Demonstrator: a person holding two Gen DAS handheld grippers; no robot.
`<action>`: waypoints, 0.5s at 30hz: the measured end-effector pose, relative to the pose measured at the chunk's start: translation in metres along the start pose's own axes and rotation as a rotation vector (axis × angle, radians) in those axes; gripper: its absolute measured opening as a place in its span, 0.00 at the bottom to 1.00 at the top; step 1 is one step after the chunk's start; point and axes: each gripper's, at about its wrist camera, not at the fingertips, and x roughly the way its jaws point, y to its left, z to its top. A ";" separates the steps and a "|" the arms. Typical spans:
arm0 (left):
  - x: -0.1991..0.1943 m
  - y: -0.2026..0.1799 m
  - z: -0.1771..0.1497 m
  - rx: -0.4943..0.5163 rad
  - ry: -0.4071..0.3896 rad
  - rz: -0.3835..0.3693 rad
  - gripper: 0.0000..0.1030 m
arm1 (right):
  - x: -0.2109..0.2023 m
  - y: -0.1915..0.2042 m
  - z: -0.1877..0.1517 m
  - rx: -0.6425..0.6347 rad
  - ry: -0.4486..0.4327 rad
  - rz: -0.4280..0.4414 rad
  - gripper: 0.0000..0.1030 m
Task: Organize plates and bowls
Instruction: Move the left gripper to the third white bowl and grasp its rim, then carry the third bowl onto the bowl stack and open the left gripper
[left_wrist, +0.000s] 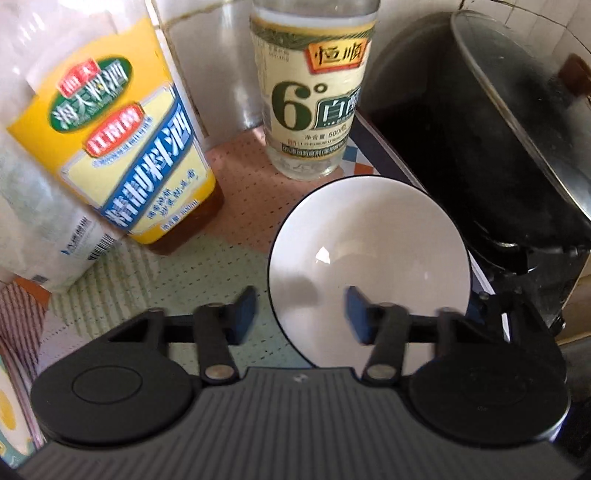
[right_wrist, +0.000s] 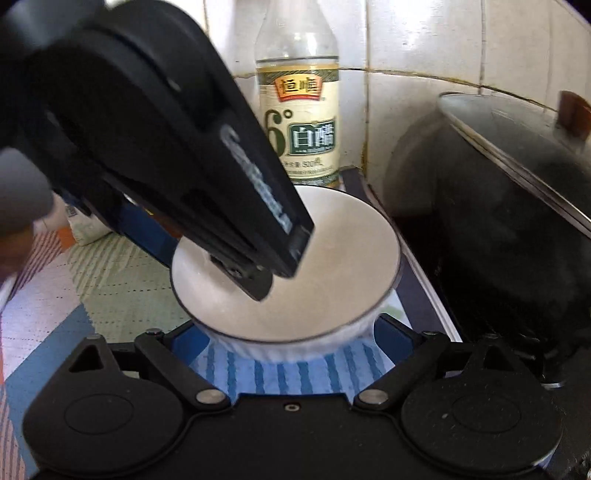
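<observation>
- A white plastic packet (left_wrist: 48, 236) is sitting at the far left of the left wrist view, on a dotted, patterned mat (left_wrist: 155, 280) that is covering the counter.
- Just right of it, a cooking-wine bottle (left_wrist: 122, 147) with a yellow and blue label is leaning in the fisheye picture, its amber base resting on the mat.
- The left gripper (left_wrist: 301, 314) is hanging over the near-left rim of the white bowl (left_wrist: 369, 258); its blue pads (left_wrist: 245, 314) are standing apart, one outside the rim and one inside the bowl, so the tool is spread wide and clamping nothing that I can see.
- The bowl, white with a thin dark rim, is sitting upright on the mat, in front of a white-vinegar bottle (left_wrist: 314, 96) and just beside a black pot (left_wrist: 491, 155) with a lid at the right.
- In the right wrist view, the left gripper is reaching down into the bowl from the upper left.
- The right gripper (right_wrist: 291, 339) is sitting at the bowl's near side with its fingers splayed wide on either side of the ribbed base; whether they are touching it I cannot tell.
</observation>
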 end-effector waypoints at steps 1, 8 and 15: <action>0.002 0.001 0.001 -0.003 0.005 -0.005 0.30 | 0.001 -0.001 0.001 -0.019 -0.003 0.007 0.94; 0.011 0.008 0.002 -0.025 -0.003 -0.019 0.18 | 0.010 -0.006 0.004 -0.025 0.009 0.068 0.95; -0.003 0.008 -0.001 0.025 0.014 -0.015 0.15 | 0.005 -0.012 0.003 0.014 0.010 0.092 0.95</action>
